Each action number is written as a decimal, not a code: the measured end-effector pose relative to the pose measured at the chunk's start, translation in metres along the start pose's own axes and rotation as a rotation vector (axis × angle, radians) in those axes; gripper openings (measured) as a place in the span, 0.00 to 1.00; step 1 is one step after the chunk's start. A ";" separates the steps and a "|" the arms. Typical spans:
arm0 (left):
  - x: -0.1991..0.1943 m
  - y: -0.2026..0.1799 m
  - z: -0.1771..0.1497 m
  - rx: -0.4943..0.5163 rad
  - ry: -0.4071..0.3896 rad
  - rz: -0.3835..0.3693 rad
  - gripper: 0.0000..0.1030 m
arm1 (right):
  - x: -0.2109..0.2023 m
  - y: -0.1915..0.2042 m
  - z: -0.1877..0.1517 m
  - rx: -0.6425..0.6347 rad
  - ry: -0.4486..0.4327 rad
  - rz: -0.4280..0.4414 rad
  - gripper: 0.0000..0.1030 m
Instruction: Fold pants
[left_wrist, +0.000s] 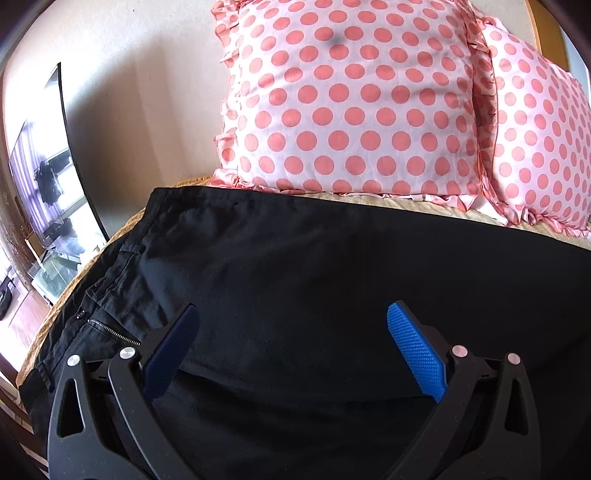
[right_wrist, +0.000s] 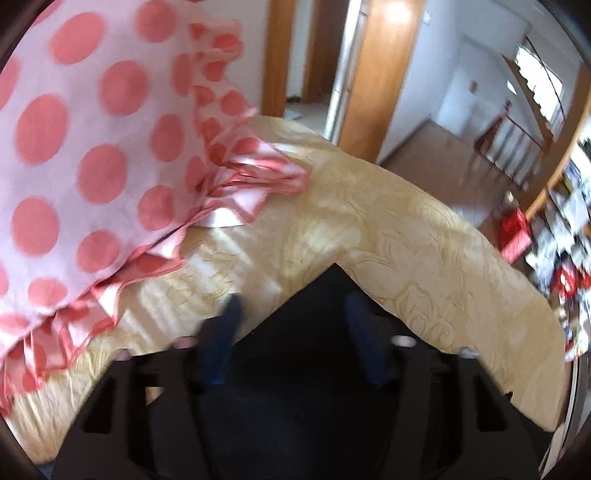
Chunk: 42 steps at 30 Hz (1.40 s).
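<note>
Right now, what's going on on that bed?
A person is folding black pants spread on the gold bedspread, a hand-held gripper in each hand. The left hand-held gripper hovers wide open over the waist end, near the zipper. The right hand-held gripper sits over a corner of the pants, jaws narrower, but blur hides whether they pinch it. Polka-dot pillows stand behind.

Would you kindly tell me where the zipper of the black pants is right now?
In the left wrist view the zipper lies at the lower left on the black pants, just beyond the left gripper's left finger, near the bed's left edge.
</note>
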<state>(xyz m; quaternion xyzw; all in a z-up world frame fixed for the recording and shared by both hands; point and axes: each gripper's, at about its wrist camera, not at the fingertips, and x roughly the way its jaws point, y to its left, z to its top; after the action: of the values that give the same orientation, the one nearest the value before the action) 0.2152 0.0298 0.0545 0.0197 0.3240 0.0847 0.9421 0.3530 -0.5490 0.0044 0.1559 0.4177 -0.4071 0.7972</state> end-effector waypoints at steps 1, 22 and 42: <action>-0.001 0.001 0.000 -0.007 -0.002 0.001 0.98 | -0.002 -0.005 -0.002 0.015 0.006 0.038 0.17; -0.044 0.013 -0.009 -0.034 -0.069 0.009 0.98 | -0.127 -0.162 -0.149 0.140 -0.122 0.409 0.04; -0.060 0.011 0.001 0.047 -0.195 0.024 0.98 | -0.093 -0.196 -0.168 0.402 -0.011 0.624 0.42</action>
<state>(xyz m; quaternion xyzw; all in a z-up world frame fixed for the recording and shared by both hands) 0.1679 0.0308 0.0924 0.0540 0.2324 0.0861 0.9673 0.0801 -0.5235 -0.0056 0.4269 0.2577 -0.2193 0.8386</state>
